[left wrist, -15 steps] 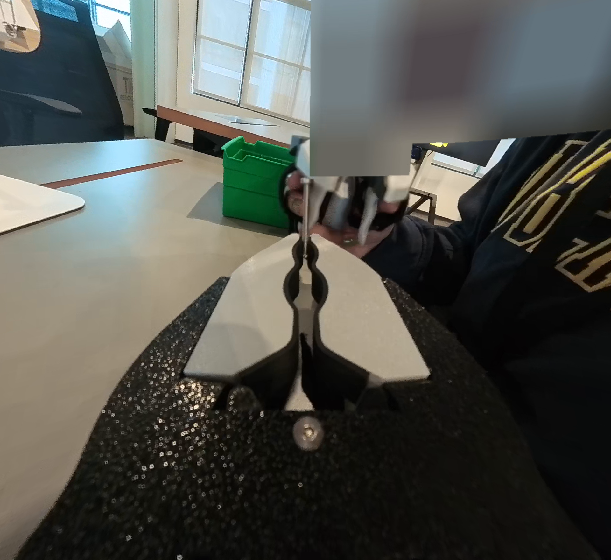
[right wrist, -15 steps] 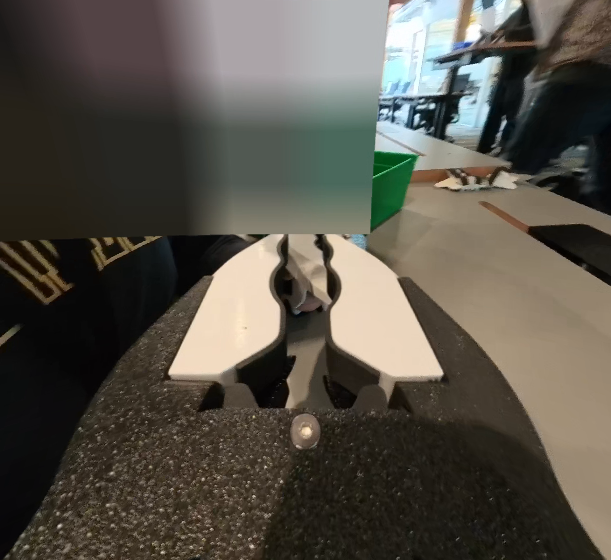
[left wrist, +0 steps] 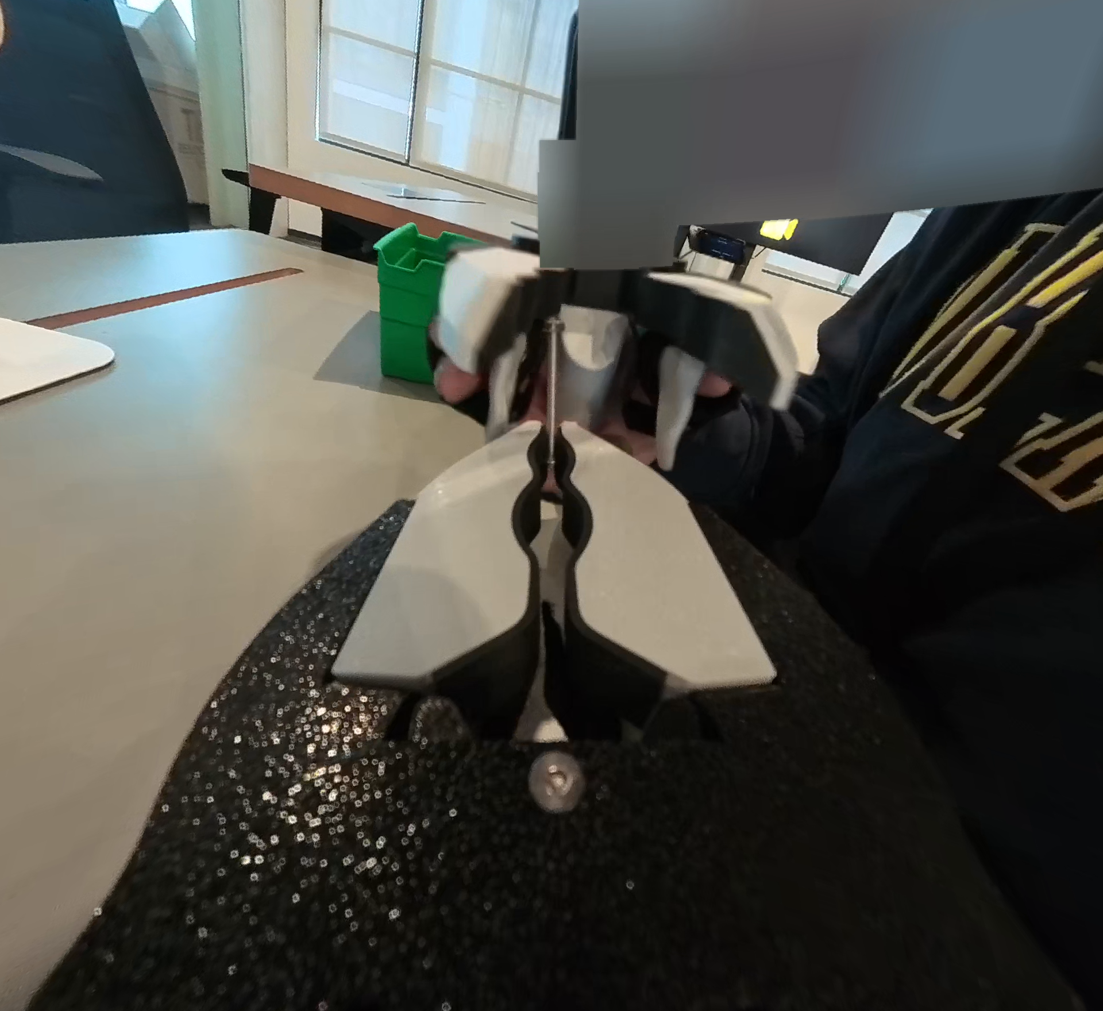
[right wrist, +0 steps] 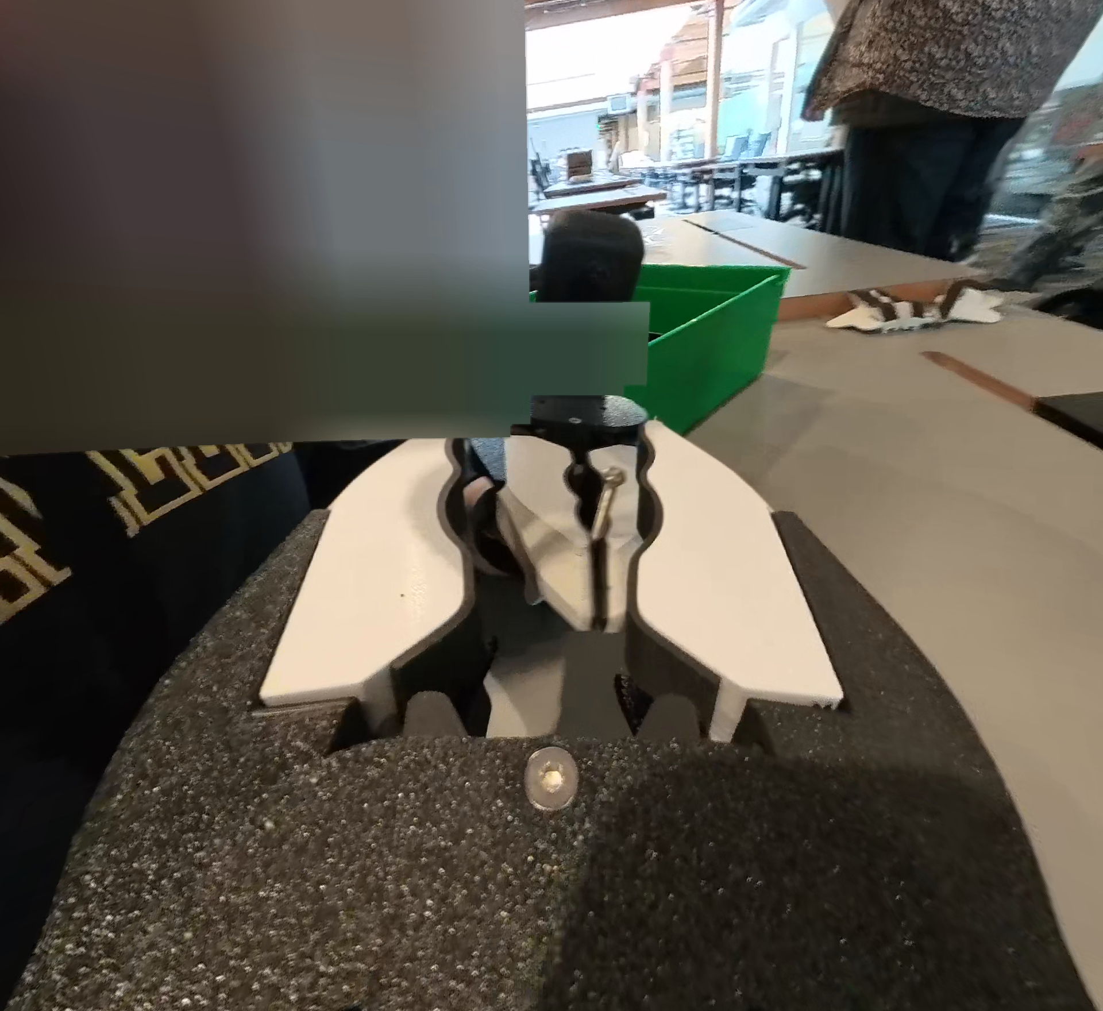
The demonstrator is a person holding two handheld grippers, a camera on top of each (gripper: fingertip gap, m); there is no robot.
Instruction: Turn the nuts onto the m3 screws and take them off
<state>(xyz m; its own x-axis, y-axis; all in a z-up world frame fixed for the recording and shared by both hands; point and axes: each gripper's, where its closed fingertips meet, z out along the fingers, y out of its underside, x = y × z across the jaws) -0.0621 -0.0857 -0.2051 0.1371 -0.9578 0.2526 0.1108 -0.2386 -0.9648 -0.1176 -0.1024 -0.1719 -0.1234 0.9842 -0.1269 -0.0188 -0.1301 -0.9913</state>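
Observation:
My left gripper (left wrist: pixel 554 436) is shut on the lower end of a long thin metal screw (left wrist: pixel 555 385), which stands up from its fingertips. A small head or nut (left wrist: pixel 555 327) sits at the screw's far end. My right gripper (left wrist: pixel 597 338) faces it with its jaws wide open, one finger on either side of the screw's tip, touching nothing. In the right wrist view the right gripper (right wrist: pixel 546 439) is open. The left gripper's white fingers (right wrist: pixel 555 541) and the screw (right wrist: pixel 604 505) lie between its fingers without contact.
A green bin (left wrist: pixel 412 314) stands on the grey table (left wrist: pixel 179 445) behind the grippers; it also shows in the right wrist view (right wrist: pixel 710 344). A white pad (left wrist: pixel 36 355) lies far left. A person (right wrist: pixel 931 57) stands at the right, near a striped cloth (right wrist: pixel 913 311).
My right gripper has opened wide from a narrow gap around the screw's tip. The left gripper stays shut on the screw and has barely moved.

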